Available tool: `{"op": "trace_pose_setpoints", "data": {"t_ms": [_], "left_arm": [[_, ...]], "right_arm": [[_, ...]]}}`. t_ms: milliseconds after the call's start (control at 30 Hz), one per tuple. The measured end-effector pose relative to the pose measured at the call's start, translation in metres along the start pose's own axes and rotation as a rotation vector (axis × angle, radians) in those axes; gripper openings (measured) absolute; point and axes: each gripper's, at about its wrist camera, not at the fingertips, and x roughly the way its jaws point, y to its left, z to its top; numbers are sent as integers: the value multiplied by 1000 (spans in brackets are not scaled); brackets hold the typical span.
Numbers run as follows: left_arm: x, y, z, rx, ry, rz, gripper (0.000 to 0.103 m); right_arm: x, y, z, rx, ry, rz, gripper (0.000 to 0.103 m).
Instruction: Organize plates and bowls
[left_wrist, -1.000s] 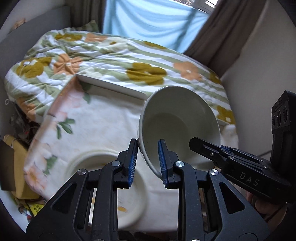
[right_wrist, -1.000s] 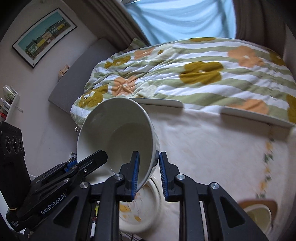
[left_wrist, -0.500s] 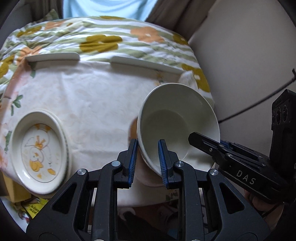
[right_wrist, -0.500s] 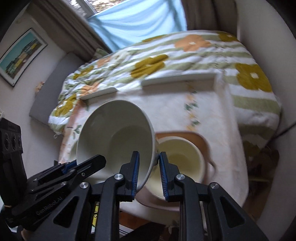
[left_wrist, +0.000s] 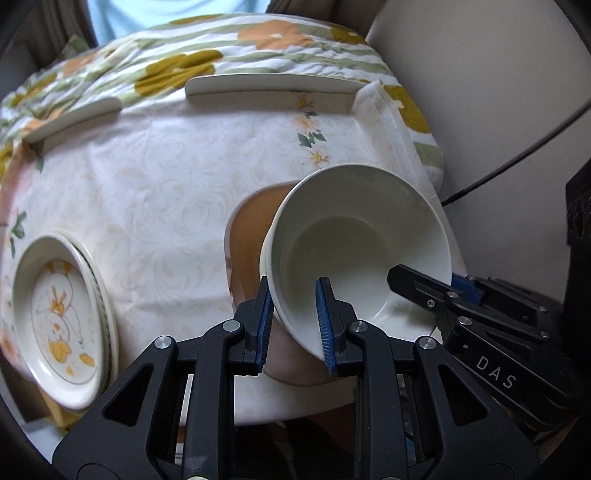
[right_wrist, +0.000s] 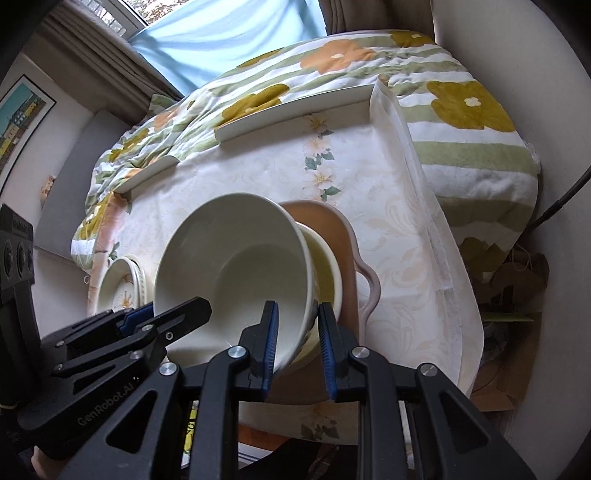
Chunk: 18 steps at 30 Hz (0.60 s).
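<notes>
Both grippers hold one white bowl (left_wrist: 354, 251) (right_wrist: 240, 273) by opposite sides of its rim. My left gripper (left_wrist: 294, 325) is shut on the bowl's left rim, and my right gripper (right_wrist: 297, 341) is shut on its right rim. The bowl hangs tilted just over a pale yellow bowl (right_wrist: 327, 273) that stands on a brown tray (left_wrist: 247, 240) (right_wrist: 328, 221). Whether the two bowls touch is not clear. A stack of plates with an orange flower pattern (left_wrist: 59, 321) (right_wrist: 123, 284) lies at the table's left edge.
The table wears a white cloth with flowers (left_wrist: 155, 184) (right_wrist: 402, 251). Behind it lies a bed with a green-striped flowered quilt (left_wrist: 207, 62) (right_wrist: 369, 62). A wall with a black cable (left_wrist: 517, 162) is close on the right.
Both grippers carried the white bowl to the right across the table and lower, from over the patterned plates to over the yellow bowl on the brown tray.
</notes>
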Motion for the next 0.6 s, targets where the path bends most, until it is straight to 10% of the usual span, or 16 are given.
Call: {"op": "trace_pose_setpoints", "data": {"t_ms": [600], "left_arm": [[10, -7, 2, 65, 5, 87, 20]], "right_arm": [[5, 1, -5, -40, -15, -55, 20]]}}
